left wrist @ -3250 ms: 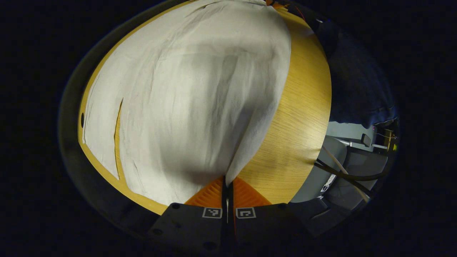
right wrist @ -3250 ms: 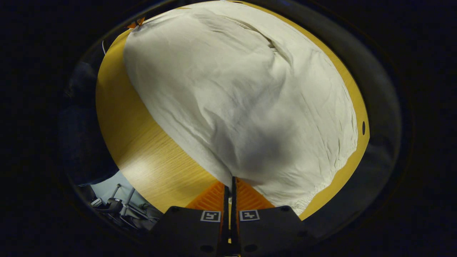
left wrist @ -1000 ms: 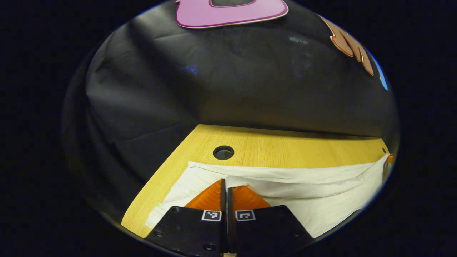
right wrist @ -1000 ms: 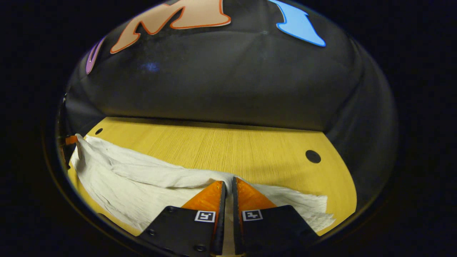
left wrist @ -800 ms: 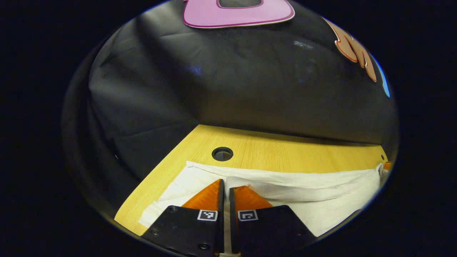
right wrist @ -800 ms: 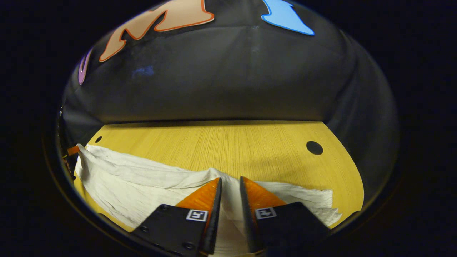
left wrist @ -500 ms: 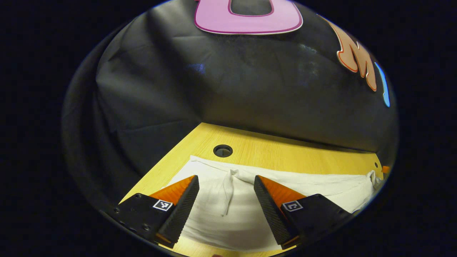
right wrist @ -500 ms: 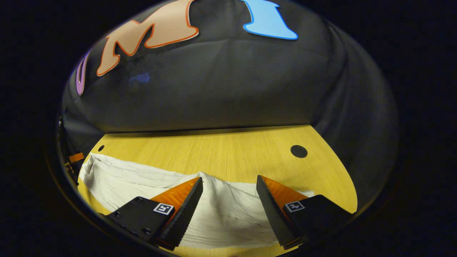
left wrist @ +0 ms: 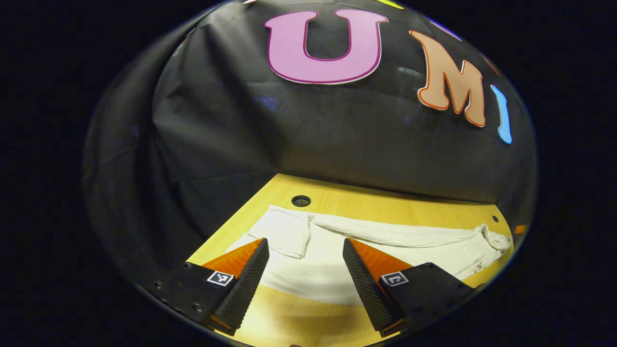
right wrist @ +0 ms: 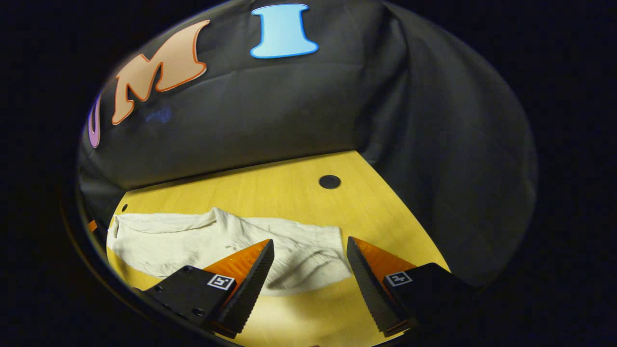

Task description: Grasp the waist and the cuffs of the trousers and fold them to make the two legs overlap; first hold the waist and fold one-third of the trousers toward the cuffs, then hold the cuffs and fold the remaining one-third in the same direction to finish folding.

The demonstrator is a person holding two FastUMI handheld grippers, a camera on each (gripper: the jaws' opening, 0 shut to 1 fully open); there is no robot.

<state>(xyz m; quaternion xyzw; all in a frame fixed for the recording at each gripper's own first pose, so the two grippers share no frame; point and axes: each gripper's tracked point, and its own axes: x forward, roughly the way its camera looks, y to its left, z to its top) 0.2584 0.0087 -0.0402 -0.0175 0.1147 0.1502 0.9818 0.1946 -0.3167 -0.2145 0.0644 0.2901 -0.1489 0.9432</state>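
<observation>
- Left gripper point(left wrist: 304, 270): jaws spread wide, holding nothing, poised above the near edge of the trousers point(left wrist: 366, 250).
- Right gripper point(right wrist: 308, 270): also wide apart and empty, above the other end of the trousers point(right wrist: 202, 241).
- Trousers lie flat on the bench point(right wrist: 270, 193) as one long pale strip, legs stacked; the cable hole point(left wrist: 301, 201) sits just beyond the strip's far corner in the left gripper view.
- A small flap is turned over at that corner near the hole; the opposite end is bunched into a knot of folds. Cannot tell which end is waist and which cuffs.
- Handling, as judged: thin, light, limp cloth; wrinkles easily, will sag and drag between two holds, layers may slide apart.
- Where to hold: pinch through all layers at the two corners of one short end, close to the edge, lift low and lay over evenly.
- Risk: catching only the top layer, or the turned flap getting folded in.
</observation>
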